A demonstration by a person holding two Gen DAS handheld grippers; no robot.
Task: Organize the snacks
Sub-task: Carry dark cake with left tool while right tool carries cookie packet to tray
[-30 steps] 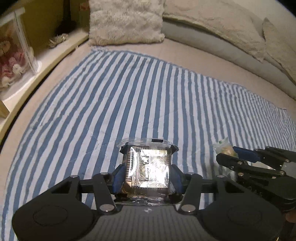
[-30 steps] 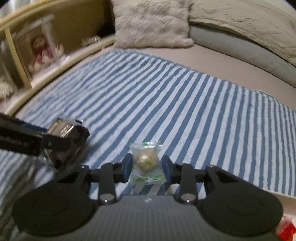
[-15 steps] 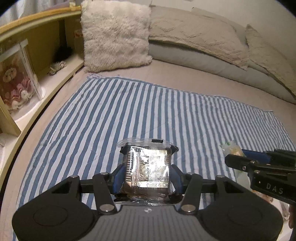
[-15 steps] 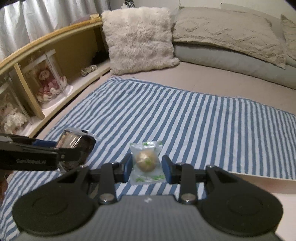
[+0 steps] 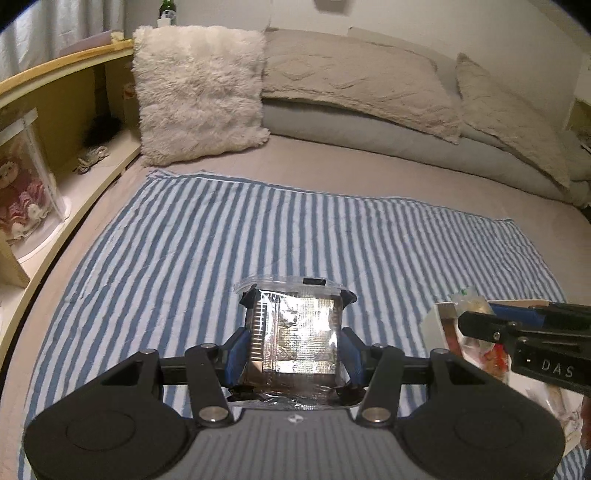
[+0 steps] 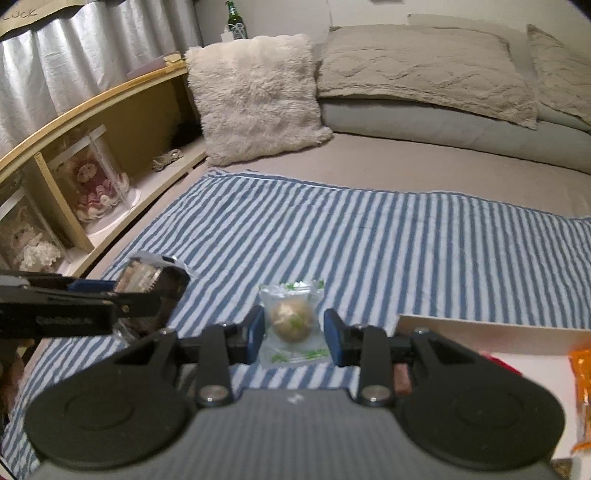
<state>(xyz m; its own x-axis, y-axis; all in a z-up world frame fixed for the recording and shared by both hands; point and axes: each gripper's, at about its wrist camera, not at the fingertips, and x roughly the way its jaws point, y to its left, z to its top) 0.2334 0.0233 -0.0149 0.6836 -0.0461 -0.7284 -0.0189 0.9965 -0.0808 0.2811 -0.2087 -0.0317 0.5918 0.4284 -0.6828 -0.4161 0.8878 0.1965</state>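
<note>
My left gripper [image 5: 293, 349] is shut on a shiny foil snack pack in clear wrap [image 5: 293, 332] and holds it above the blue-striped cloth [image 5: 258, 236]. My right gripper [image 6: 293, 330] is shut on a clear packet with a round brown sweet and green print [image 6: 291, 317]. Each gripper shows in the other view: the right one [image 5: 476, 314] at the right, the left one [image 6: 147, 288] at the left. A pale box [image 6: 487, 332] with red and orange snack packs [image 6: 581, 369] lies below the right gripper, at the lower right.
A fluffy white cushion [image 5: 199, 96] and beige pillows [image 5: 354, 74] line the far edge of the bed. A wooden shelf [image 6: 85, 122] with dolls in clear cases [image 6: 96, 181] runs along the left. A green bottle [image 6: 232, 18] stands at the back.
Both grippers have lifted and pulled back with their snacks, so more of the bed and pillows shows. The box with snack packs has come into view at the lower right.
</note>
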